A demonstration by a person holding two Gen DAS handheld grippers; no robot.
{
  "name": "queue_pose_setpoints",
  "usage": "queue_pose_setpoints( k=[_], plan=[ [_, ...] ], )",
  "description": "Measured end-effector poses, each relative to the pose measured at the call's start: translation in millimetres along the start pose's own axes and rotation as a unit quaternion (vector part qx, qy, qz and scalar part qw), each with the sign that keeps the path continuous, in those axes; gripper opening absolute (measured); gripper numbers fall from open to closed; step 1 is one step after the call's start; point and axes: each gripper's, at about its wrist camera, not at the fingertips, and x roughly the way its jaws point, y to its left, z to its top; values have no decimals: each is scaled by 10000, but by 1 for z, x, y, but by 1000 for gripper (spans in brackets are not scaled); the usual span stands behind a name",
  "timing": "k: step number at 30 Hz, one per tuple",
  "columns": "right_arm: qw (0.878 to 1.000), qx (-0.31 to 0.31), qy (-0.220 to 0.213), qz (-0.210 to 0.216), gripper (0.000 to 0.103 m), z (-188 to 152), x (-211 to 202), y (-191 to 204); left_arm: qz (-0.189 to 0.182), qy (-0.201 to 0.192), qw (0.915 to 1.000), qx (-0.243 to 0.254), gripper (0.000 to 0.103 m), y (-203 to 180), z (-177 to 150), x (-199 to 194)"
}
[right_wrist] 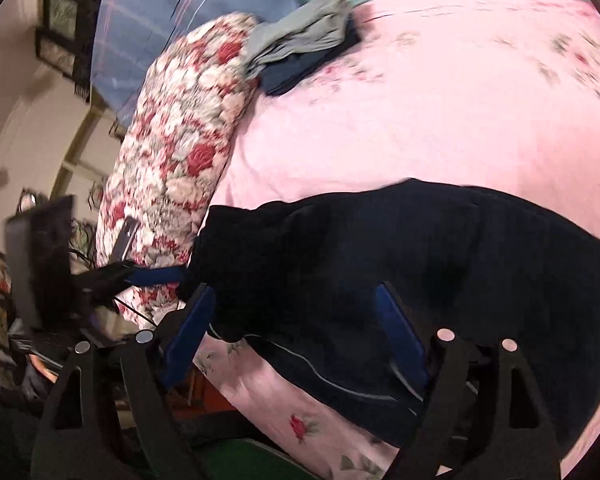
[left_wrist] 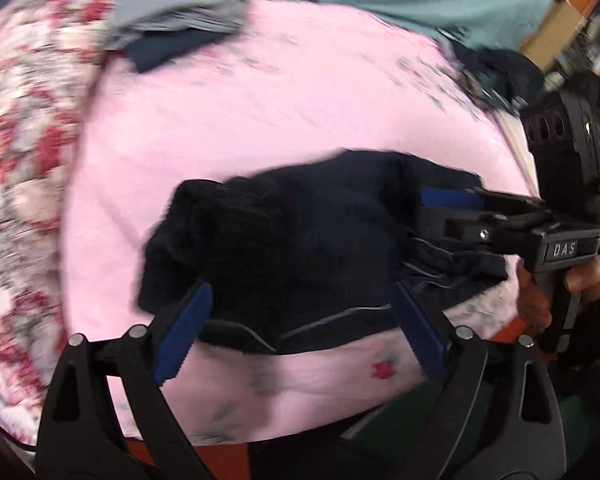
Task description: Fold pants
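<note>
Lying in a compact dark bundle on the pink sheet (left_wrist: 300, 112) of the bed, the pants (left_wrist: 292, 240) sit near its front edge, with a thin pale seam line showing along the side closest to the person. Both grippers stand open and hold nothing: the left gripper (left_wrist: 300, 332) frames the near edge of the bundle between its blue pads without pressing on it, and the right gripper (right_wrist: 296, 340) does the same from its own side — spread jaws, cloth lying free. My reading is that a fold has been laid down and released, so the pants rest under their own weight. The bundle's long axis runs across the bed, roughly side to side between the two grippers, one end toward the floral pillow (right_wrist: 172, 152). Well apart, other folded clothes (right_wrist: 308, 48) are stacked by that pillow — probably the finished pile.
</note>
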Motion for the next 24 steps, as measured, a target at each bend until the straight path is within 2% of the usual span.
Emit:
queue_pose_setpoints(
  k=[3, 6, 7, 10, 13, 15, 17, 19, 20, 22, 24],
  plan=[
    [9998, -123, 123, 17, 83, 7, 19, 16, 393, -195, 9984, -359, 94, 39, -3, -6],
    [9994, -224, 272, -28, 83, 9, 40, 31, 902, -264, 9935, -644, 94, 76, -2, 11],
    [9992, -206, 339, -71, 83, 10, 47, 35, 918, -228, 9929, -716, 94, 84, -1, 18],
    [9989, -176, 420, -69, 83, 9, 59, 40, 498, -10, 9949, -882, 94, 108, 5, 54],
    [9992, -71, 368, -161, 83, 6, 60, 37, 507, 223, 9962, -667, 94, 111, 13, 89],
    [9993, 76, 293, -241, 83, 3, 56, 31, 307, 403, 9974, -504, 94, 111, 18, 114],
    [9987, 310, 165, -358, 83, -3, 45, 17, 242, 601, 9965, -530, 84, 108, 21, 129],
    [9973, 541, 18, -506, 83, -8, 34, 3, 413, 692, 9964, -256, 61, 100, 23, 134],
    [9963, 646, -43, -564, 83, -11, 29, -4, 428, 695, 9966, -136, 54, 96, 25, 132],
    [9936, 893, -159, -667, 83, -18, 15, -22, 570, 716, 9958, 44, 39, 84, 30, 116],
    [9908, 1104, -286, -731, 83, -24, 1, -39, 369, 569, 9975, 217, 32, 64, 36, 89]
  ],
)
